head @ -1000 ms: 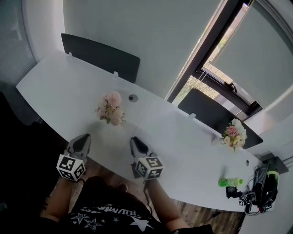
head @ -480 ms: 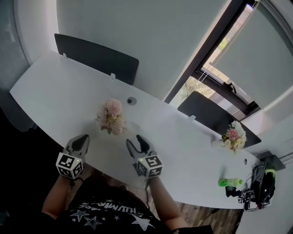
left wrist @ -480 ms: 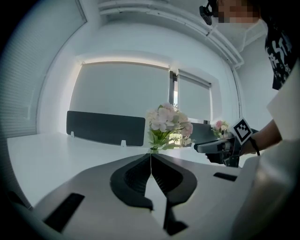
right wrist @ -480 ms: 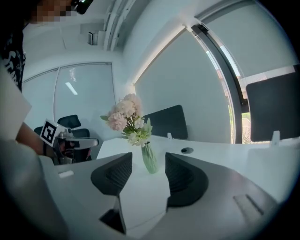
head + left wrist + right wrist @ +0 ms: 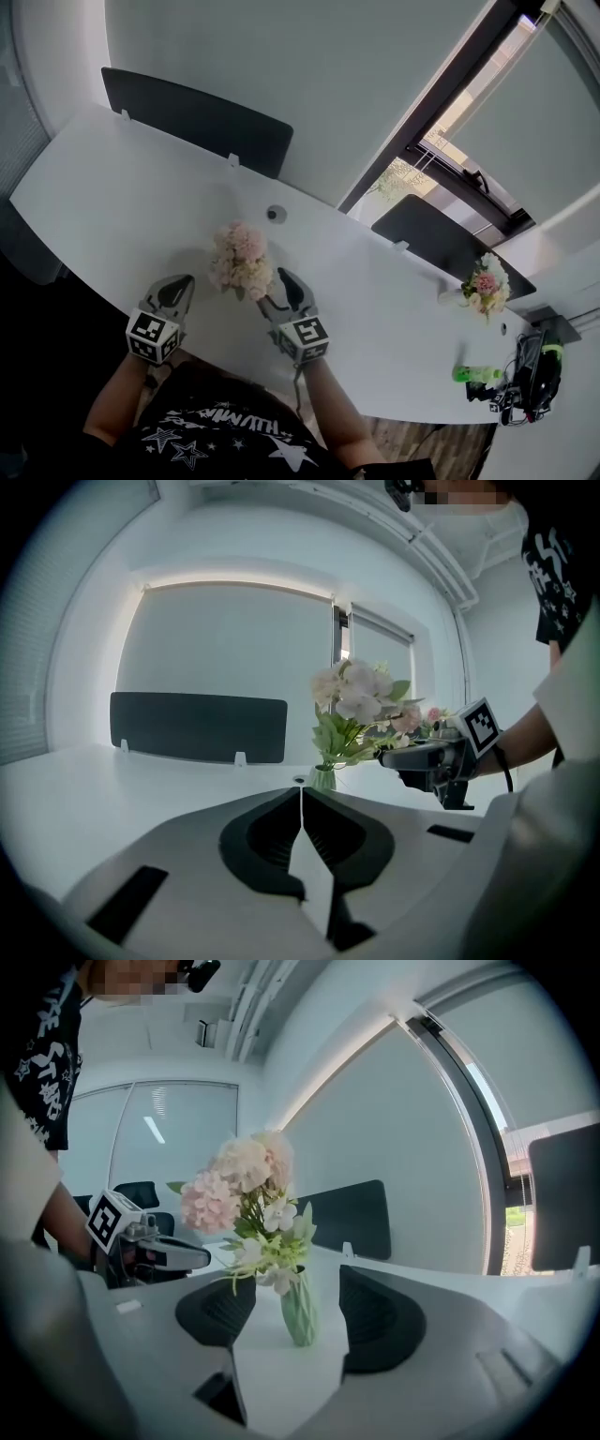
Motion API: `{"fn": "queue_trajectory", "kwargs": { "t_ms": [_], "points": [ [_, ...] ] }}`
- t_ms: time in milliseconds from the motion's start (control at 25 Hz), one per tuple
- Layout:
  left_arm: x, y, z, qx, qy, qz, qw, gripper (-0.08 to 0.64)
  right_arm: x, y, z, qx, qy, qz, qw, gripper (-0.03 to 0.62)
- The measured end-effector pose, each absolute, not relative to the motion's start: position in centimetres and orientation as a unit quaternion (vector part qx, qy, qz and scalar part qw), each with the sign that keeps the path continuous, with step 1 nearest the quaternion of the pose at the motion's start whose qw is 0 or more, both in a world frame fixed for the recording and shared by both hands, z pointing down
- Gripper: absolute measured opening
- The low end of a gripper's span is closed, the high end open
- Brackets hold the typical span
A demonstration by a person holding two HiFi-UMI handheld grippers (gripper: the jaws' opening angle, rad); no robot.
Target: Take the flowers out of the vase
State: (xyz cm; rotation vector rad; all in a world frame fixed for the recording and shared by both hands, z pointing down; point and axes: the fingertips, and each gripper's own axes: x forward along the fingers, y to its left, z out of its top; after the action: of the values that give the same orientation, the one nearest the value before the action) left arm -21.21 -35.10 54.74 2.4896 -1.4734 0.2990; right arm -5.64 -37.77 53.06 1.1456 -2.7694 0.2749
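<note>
A long white desk point(image 5: 103, 197) is seen. At its near edge, the left gripper point(image 5: 181, 283) is kept shut and empty. The right gripper point(image 5: 278, 291) has just been opened wide. The flowers point(image 5: 240, 258) in their green vase point(image 5: 300, 1312) are framed between its jaws, ungripped.

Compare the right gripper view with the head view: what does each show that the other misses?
Right gripper view only: the green vase, seen between the right gripper's jaws, which have just been opening and don't touch it. Head view only: a second bouquet and a green bottle toward the desk's far right end; there the vase is hidden under the blooms. Both: the pink flowers and the shut left gripper.
</note>
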Motion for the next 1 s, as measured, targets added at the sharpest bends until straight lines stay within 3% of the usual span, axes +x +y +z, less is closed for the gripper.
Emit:
{"fn": "queue_trajectory", "kwargs": {
  "t_ms": [200, 320, 480, 760, 1000],
  "points": [
    [-20.3, -36.8, 57.0, 0.869, -0.465, 0.125, 0.118, 0.026, -6.6, -38.7, 52.8, 0.376, -0.920, 0.083, 0.071, 0.258],
    [-18.6, -37.4, 58.4, 0.891, -0.421, 0.146, 0.090, 0.190, -6.7, -38.9, 53.2, 0.372, -0.922, 0.079, 0.075, 0.258],
    [-16.2, -37.8, 60.6, 0.912, -0.366, 0.182, 0.031, 0.277, -7.1, -38.9, 53.1, 0.371, -0.922, 0.079, 0.081, 0.258],
    [-13.0, -40.4, 61.4, 0.932, -0.326, 0.150, 0.049, 0.309, -7.1, -38.7, 53.3, 0.392, -0.911, 0.108, 0.068, 0.258],
    [-11.0, -41.9, 60.8, 0.950, -0.285, 0.128, 0.013, 0.321, -6.6, -38.9, 53.4, 0.412, -0.900, 0.128, 0.061, 0.258]
  ]
}}
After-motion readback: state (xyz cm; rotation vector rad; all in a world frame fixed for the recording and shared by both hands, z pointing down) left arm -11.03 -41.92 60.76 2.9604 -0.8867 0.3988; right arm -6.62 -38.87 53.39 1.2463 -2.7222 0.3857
